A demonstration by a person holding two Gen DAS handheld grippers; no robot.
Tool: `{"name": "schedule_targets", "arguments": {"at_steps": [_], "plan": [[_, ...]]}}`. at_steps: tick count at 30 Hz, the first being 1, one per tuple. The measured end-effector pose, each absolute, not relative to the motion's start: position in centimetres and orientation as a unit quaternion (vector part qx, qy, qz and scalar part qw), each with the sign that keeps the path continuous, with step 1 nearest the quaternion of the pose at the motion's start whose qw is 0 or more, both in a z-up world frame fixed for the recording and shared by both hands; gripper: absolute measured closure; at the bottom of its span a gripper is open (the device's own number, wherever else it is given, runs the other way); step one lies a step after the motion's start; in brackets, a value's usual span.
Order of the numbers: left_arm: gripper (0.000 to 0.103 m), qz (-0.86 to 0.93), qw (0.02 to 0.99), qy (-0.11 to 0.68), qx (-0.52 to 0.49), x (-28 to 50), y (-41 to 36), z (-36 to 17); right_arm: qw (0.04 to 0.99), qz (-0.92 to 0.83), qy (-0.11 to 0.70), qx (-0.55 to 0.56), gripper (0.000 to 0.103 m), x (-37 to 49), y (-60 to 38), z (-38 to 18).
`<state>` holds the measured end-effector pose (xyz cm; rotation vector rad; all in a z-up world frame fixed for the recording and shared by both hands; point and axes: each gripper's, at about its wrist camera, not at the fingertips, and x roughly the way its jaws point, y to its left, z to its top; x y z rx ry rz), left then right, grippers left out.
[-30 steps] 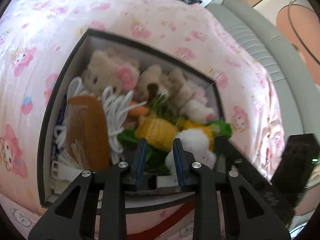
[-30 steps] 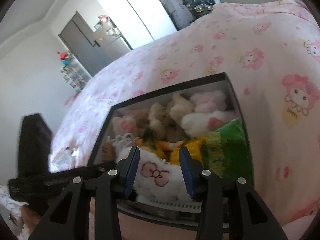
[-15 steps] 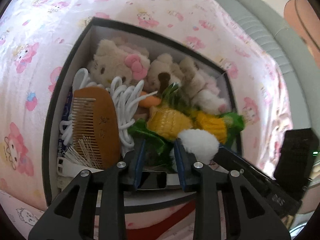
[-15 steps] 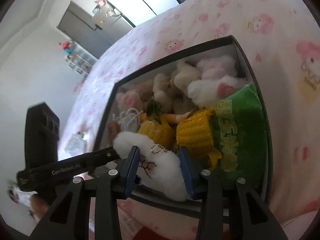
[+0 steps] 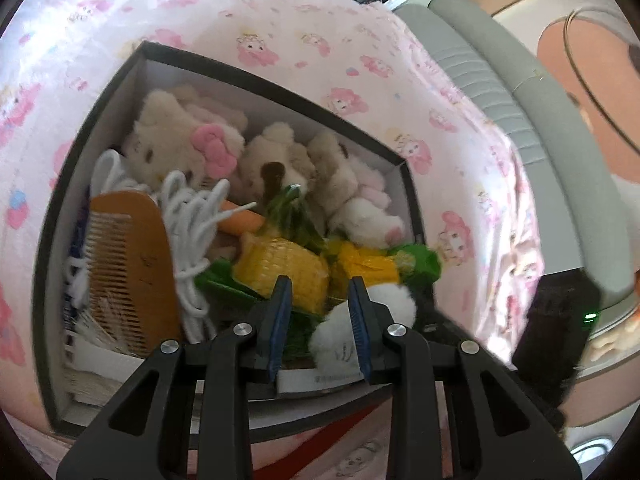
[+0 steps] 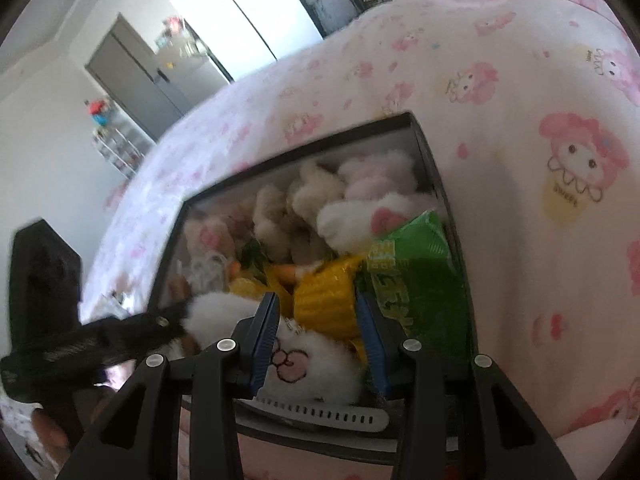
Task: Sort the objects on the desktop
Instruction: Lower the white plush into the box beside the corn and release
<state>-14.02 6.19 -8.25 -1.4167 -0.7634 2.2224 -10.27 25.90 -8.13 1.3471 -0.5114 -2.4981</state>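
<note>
Pink cartoon bedsheet [image 5: 280, 12] under a crammed box [image 5: 276, 92]; right gripper [image 6: 316, 344] pinching white plush [image 6: 316, 364] to stow it; left gripper [image 5: 318, 322] spread, empty.

Black-rimmed box [image 5: 276, 92] with pale inner walls sits on the pink patterned bedding, packed full. Far end: three beige plush toys, one with a pink bow [image 5: 212, 152]. Left side: wooden comb [image 5: 128, 256] lying flat, teeth toward the left wall, beside a tangle of white cord [image 5: 192, 216]. Centre: two yellow corn cobs [image 5: 284, 264] side by side, green leaves under them, an orange carrot [image 5: 240, 220] behind. Near right: white fluffy plush [image 6: 308, 360] (pink bow print on it), next to a green packet [image 6: 420, 280] along the right wall.
</note>
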Motion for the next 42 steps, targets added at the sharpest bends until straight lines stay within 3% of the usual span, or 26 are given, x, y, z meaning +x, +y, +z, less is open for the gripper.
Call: {"name": "schedule_targets", "arguments": {"at_steps": [4, 7, 10, 14, 18, 25, 28, 31, 36, 40, 42], "plan": [[0.075, 0.801, 0.221, -0.286, -0.477, -13.2, 6.0, -7.0, 0.117, -0.86, -0.149, 0.473, 0.065, -10.7, 25.5, -8.5], [0.069, 0.8, 0.241, -0.273, -0.477, -12.9, 6.7, -6.1, 0.121, -0.864, -0.141, 0.468, 0.064, -10.6, 25.3, -8.6], [0.062, 0.799, 0.25, -0.248, -0.488, -12.7, 7.6, -6.1, 0.12, -0.866, -0.191, 0.447, 0.064, -10.2, 27.3, -8.0], [0.062, 0.791, 0.234, -0.213, -0.523, -13.4, 8.8, -7.9, 0.104, -0.877, -0.201, 0.424, 0.064, -9.4, 29.0, -6.9], [0.08, 0.786, 0.234, -0.225, -0.526, -13.6, 9.1, -8.0, 0.135, -0.856, -0.211, 0.452, 0.064, -9.7, 28.2, -7.8], [0.081, 0.778, 0.151, -0.305, -0.529, -12.0, 4.5, -7.0, 0.206, -0.854, -0.194, 0.436, 0.064, -9.0, 26.0, -6.9], [0.076, 0.78, 0.108, -0.279, -0.549, -11.8, 3.3, -7.7, 0.224, -0.845, -0.177, 0.452, 0.064, -9.0, 24.5, -7.4], [0.062, 0.758, 0.101, -0.292, -0.574, -12.0, 2.7, -9.2, 0.215, -0.842, -0.138, 0.476, 0.064, -9.1, 22.7, -8.3], [0.061, 0.804, 0.104, -0.285, -0.512, -10.4, 1.5, -6.8, 0.236, -0.847, -0.135, 0.457, 0.064, -8.4, 22.2, -7.8], [0.086, 0.818, 0.142, -0.25, -0.499, -10.2, 2.9, -6.0, 0.241, -0.838, -0.126, 0.472, 0.064, -8.7, 21.2, -8.4], [0.091, 0.81, 0.145, -0.236, -0.517, -10.7, 3.7, -7.0, 0.227, -0.832, -0.116, 0.493, 0.065, -9.0, 20.8, -9.3]]}}
